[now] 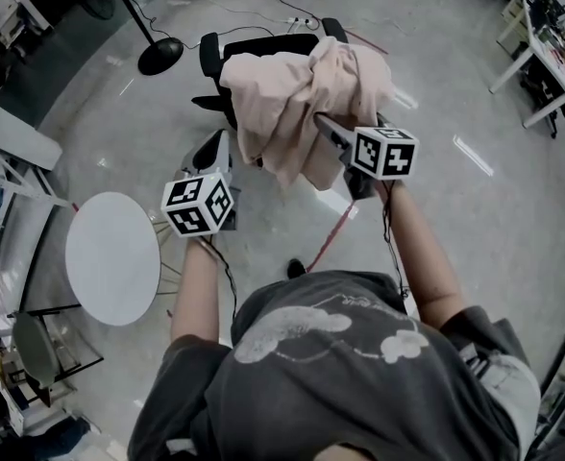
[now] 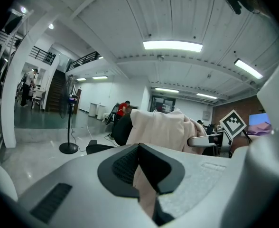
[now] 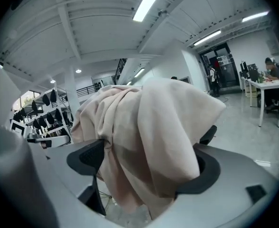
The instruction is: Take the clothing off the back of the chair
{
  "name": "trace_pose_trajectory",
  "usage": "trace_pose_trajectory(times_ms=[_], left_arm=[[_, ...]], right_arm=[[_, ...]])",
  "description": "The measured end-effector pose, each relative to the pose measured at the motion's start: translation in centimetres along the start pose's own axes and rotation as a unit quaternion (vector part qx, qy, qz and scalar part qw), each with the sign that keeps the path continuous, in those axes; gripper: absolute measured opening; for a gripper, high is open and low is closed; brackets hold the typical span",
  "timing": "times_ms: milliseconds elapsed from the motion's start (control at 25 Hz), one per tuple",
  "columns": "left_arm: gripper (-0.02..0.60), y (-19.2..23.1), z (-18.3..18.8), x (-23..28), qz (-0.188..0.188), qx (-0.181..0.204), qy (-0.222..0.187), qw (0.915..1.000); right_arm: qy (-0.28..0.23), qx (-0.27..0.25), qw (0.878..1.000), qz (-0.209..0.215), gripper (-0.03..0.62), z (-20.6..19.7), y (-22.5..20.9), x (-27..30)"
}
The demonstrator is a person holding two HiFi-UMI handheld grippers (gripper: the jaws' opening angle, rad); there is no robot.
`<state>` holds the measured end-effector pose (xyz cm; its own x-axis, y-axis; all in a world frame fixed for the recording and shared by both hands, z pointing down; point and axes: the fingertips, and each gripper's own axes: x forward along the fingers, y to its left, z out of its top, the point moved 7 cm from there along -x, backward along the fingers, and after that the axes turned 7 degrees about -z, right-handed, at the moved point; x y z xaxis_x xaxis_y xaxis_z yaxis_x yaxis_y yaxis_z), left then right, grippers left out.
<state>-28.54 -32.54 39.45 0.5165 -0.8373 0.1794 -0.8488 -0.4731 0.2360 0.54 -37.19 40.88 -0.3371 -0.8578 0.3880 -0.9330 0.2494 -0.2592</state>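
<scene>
A pale pink garment [image 1: 282, 104] hangs over the back of a black office chair [image 1: 254, 46]. In the head view my right gripper [image 1: 329, 125] reaches into the garment's front folds. In the right gripper view its jaws [image 3: 144, 165] stand wide, and a loose fold of the garment [image 3: 153, 122] hangs between the pads. My left gripper [image 1: 215, 147] sits by the garment's lower left edge. In the left gripper view its tips [image 2: 139, 148] meet; the garment [image 2: 163, 129] lies beyond them, and a pink strip shows in the slit below.
A round white table [image 1: 111, 257] stands at my left and a fan stand's base [image 1: 159, 56] lies beyond the chair. A red cable [image 1: 331, 238] runs across the floor under the grippers. White desks [image 1: 542, 56] line the far right.
</scene>
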Motion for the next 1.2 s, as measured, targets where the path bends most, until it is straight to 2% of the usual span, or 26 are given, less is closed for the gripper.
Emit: trace_pose_trajectory(times_ms=[240,280,320,360,440,560,880,1200], left_arm=[[0.000,1.5,0.1,0.8,-0.011,-0.009,-0.003,0.9999],[0.000,1.7,0.1,0.9,-0.011,-0.010,-0.003,0.9999],[0.000,1.8,0.0,0.9,-0.010,-0.012,-0.002,0.9999],[-0.001,2.0,-0.1,1.0,-0.009,-0.014,-0.001,0.9999],[-0.001,2.2,-0.4,1.1,-0.009,-0.021,0.000,0.9997],[-0.001,2.4,-0.8,1.2,-0.014,-0.026,0.003,0.9996],[0.000,2.0,-0.4,1.2,-0.017,-0.023,0.004,0.9996],[0.000,2.0,-0.4,1.0,-0.004,-0.026,-0.002,0.9996]], right_arm=[[-0.008,0.014,1.000,-0.018,0.427,0.5,0.7,1.4],[-0.005,0.007,1.000,-0.014,0.346,0.4,0.8,1.4],[0.001,-0.003,1.000,-0.005,0.233,0.2,1.1,1.4],[0.005,-0.017,1.000,0.005,0.179,0.0,1.3,1.4],[0.009,-0.047,0.999,0.013,0.103,-0.1,1.9,1.3],[0.010,-0.074,0.997,0.007,0.026,0.0,2.0,1.1],[0.004,-0.078,0.996,0.031,0.018,0.3,1.6,0.0],[-0.054,-0.091,0.991,0.087,0.018,2.7,2.2,-2.6]])
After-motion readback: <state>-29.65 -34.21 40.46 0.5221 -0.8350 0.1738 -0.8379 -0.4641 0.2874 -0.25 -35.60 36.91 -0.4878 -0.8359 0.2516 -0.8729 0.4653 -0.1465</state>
